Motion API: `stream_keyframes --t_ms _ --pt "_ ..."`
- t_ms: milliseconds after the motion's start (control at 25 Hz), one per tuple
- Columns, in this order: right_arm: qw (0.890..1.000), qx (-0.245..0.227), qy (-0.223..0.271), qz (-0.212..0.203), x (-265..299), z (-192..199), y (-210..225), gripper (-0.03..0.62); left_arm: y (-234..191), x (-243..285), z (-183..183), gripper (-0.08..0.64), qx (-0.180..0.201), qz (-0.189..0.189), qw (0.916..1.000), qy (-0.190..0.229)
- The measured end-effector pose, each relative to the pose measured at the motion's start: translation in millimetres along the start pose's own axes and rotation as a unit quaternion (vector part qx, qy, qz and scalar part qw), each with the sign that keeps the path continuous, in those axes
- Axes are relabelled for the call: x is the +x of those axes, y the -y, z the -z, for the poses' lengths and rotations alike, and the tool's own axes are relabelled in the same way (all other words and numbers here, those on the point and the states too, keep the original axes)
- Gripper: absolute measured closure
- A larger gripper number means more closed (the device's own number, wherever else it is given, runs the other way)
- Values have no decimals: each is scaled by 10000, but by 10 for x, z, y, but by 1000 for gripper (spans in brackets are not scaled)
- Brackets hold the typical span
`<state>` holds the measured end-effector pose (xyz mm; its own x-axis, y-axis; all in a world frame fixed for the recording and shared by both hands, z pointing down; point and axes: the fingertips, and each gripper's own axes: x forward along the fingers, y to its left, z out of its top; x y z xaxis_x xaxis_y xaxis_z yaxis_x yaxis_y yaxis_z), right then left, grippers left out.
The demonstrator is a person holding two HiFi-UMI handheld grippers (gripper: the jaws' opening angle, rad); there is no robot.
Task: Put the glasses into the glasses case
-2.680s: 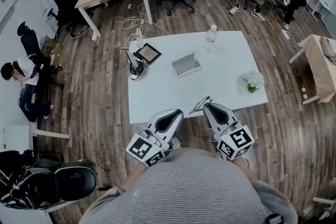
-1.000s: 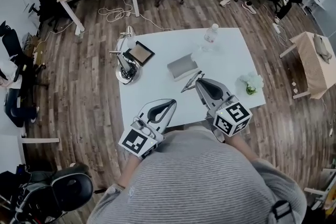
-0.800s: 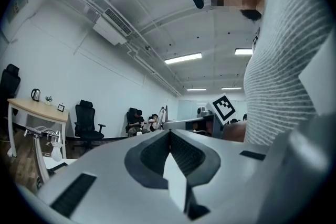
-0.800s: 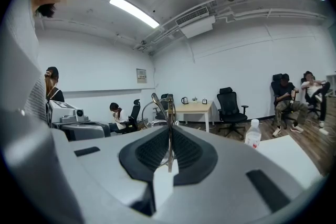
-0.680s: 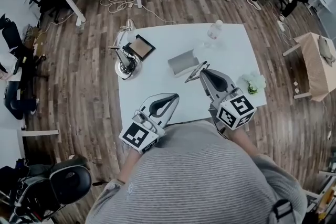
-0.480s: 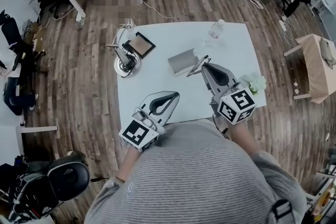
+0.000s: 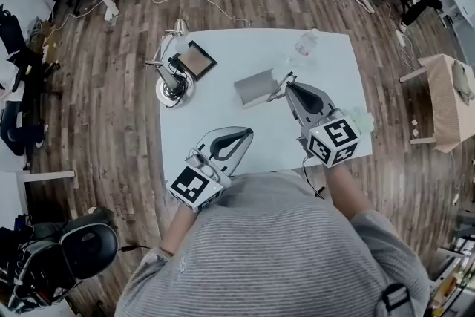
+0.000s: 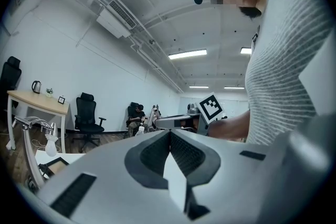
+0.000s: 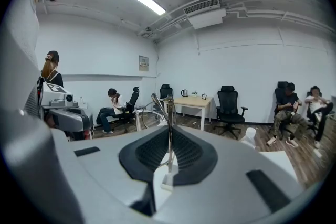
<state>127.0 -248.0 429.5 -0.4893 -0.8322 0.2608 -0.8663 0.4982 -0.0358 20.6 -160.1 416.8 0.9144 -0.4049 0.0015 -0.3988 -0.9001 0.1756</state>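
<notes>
The grey glasses case (image 7: 254,87) lies on the white table (image 7: 223,115), just left of my right gripper's tip. My right gripper (image 7: 288,85) is shut on the thin metal-framed glasses (image 7: 279,90), which stick out from its jaws toward the case. In the right gripper view the glasses (image 9: 167,105) stand upright, pinched between the ribbed pads of the right gripper (image 9: 169,131). My left gripper (image 7: 247,132) hovers over the table's near left part, shut with nothing in it. The left gripper (image 8: 169,132) shows its pads pressed together.
A desk lamp (image 7: 168,76) and a dark framed tablet (image 7: 194,59) stand at the table's left. A water bottle (image 7: 303,45) is at the far edge, and white flowers (image 7: 362,119) at the right. Office chairs and seated people are beyond.
My right gripper has carried the glasses forward from the table's near edge to just beside the case. The left gripper has stayed near the front, shut.
</notes>
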Motion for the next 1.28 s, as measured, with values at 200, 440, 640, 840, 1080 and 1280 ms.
stream_keyframes --t_ms 200,440,640,840,1080,1280 --pt "9984 -494 -246 -133 165 70 32 566 -19 51 -27 548 61 44 9999 94" --pt "9971 -629 -343 -239 354 101 103 566 -51 104 9 548 70 56 10000 29" --pt "9957 -701 -560 -245 482 227 198 566 -66 123 16 548 157 56 9999 10" --pt "9916 -928 -846 -323 628 375 245 567 -108 129 17 548 277 1 9996 -11" --pt "9831 -1261 -1255 -435 773 594 321 566 -111 144 45 548 163 -7 9999 -35" --pt "9778 -1397 -1487 -475 873 738 372 566 -112 141 55 548 147 10 9999 -58"
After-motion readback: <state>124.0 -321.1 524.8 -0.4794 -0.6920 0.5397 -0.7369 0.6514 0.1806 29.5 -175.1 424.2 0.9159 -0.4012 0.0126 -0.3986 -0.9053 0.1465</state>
